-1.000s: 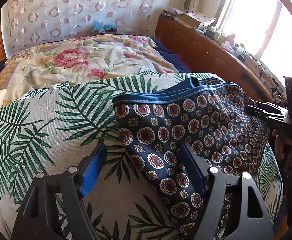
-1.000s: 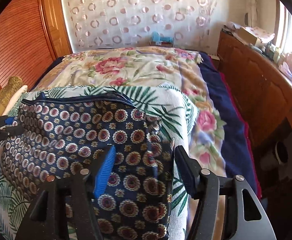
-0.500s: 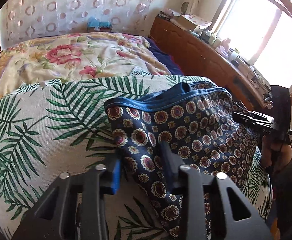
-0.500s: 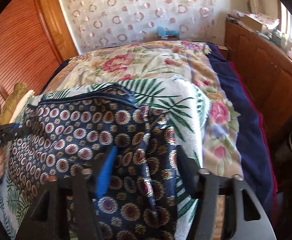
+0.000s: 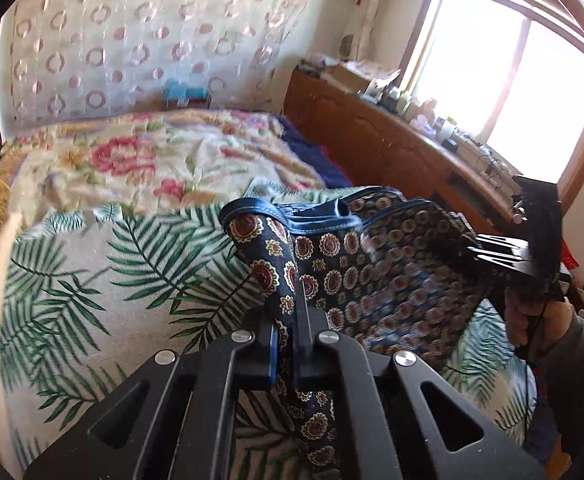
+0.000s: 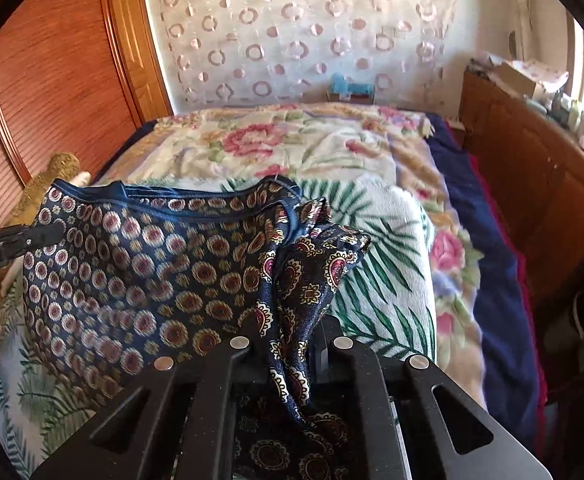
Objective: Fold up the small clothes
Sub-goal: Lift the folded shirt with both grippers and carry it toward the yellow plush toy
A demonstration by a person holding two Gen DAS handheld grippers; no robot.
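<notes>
the left tongs (image 5: 285,344) have just been closing and now pinch a fold of the navy patterned garment (image 5: 376,276); the right tongs (image 6: 287,344) have just been closing too and grip its other edge (image 6: 131,272). the garment is lifted off the palm-leaf cloth (image 5: 103,280) on the bed (image 6: 504,264). at 12 o'clock lies a floral blanket (image 6: 292,152), at 2 o'clock a cluttered wooden cabinet (image 5: 392,144) beneath the window (image 5: 504,80).

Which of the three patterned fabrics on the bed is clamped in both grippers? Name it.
The navy medallion-print garment, pinched by the left gripper and right gripper. The palm-leaf cloth lies beneath it; the rose-print bedspread lies farther back, untouched.
</notes>
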